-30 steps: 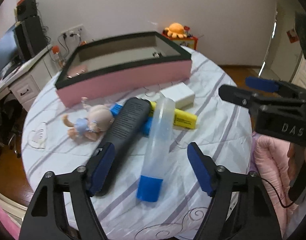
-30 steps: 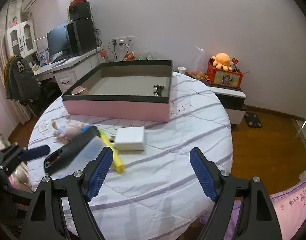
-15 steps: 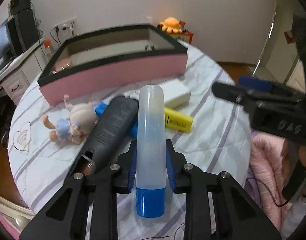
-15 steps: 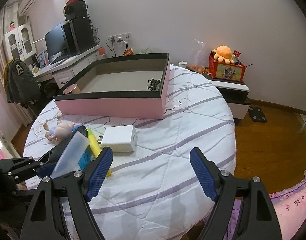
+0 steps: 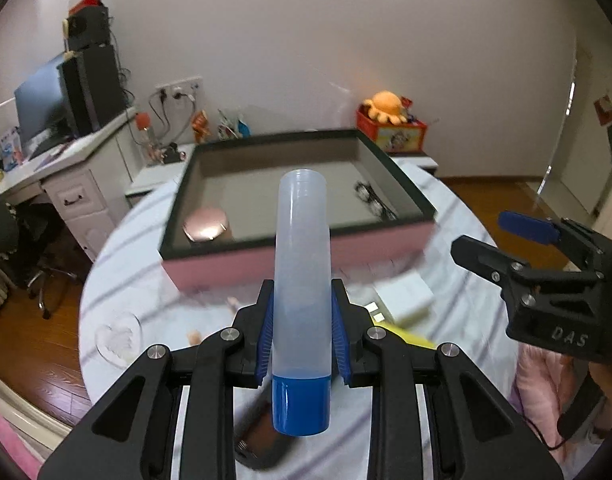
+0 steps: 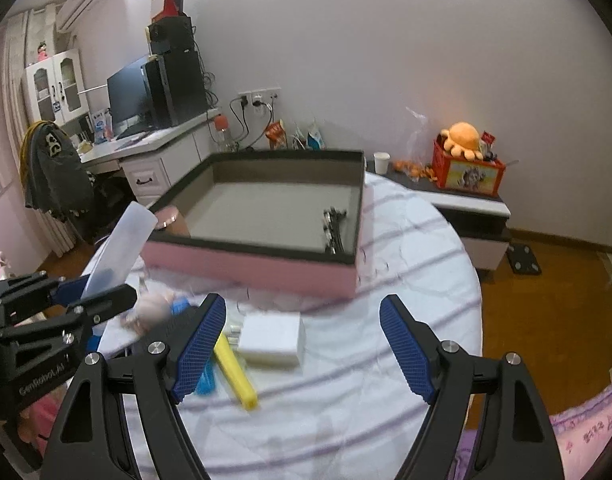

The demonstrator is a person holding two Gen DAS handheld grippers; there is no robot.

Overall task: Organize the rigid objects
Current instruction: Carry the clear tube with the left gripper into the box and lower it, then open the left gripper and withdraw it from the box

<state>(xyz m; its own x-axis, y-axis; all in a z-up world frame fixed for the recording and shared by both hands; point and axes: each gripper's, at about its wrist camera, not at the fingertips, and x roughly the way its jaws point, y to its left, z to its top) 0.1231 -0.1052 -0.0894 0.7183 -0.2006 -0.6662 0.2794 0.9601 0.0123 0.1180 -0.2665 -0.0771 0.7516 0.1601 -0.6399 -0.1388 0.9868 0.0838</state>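
Left tongs (image 5: 302, 332), angled down, had just closed on the clear tube (image 5: 302, 280), lifted off the tabletop (image 6: 345, 400) before the pink box (image 6: 266, 268). Right tongs (image 6: 302, 356) hung wide, empty.

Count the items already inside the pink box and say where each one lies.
2. A round pink compact lies in the near left corner of the pink box; a dark metal clip-like item lies along its right wall. The near wall may hide others.
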